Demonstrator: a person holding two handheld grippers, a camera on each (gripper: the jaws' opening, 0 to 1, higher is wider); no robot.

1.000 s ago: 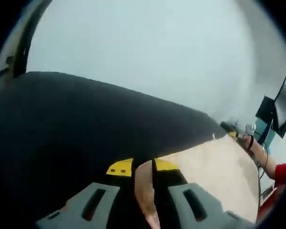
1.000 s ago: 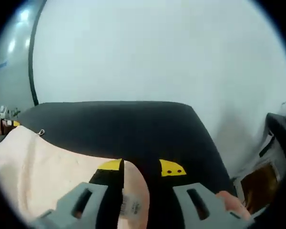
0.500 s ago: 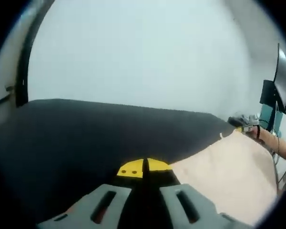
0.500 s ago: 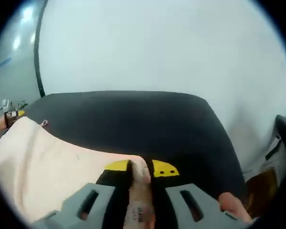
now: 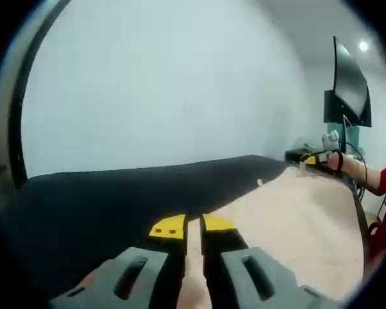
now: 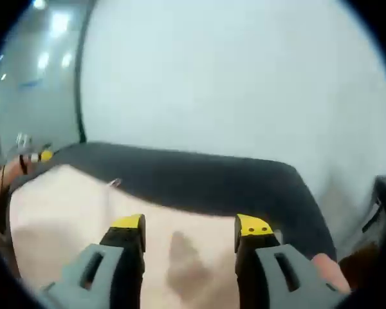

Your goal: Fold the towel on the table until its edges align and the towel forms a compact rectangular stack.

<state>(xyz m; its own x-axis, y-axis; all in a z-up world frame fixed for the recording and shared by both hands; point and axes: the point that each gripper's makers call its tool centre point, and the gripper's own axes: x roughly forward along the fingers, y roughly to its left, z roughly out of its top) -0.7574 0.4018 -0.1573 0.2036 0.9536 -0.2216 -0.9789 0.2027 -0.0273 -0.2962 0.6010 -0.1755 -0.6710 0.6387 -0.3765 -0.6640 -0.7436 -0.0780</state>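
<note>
The left tongs (image 5: 193, 226) are pinched nearly shut on a thin strip of the towel (image 5: 289, 215), whose pale cloth runs between the yellow tips; this grip seems meant to hold one corner for the fold. In the left gripper view the towel lies on the dark counter (image 5: 103, 199), reaching toward its far edge, where the other tongs and a hand sit at the towel's opposite side.

In the right gripper view the right tongs (image 6: 190, 226) stand wide apart with nothing between them, hovering over the towel (image 6: 64, 206), which lies flat on the counter (image 6: 231, 183). A small loop tag (image 6: 115, 183) marks the towel's far edge. Judging by this, the right side is released or not yet gripped.
</note>
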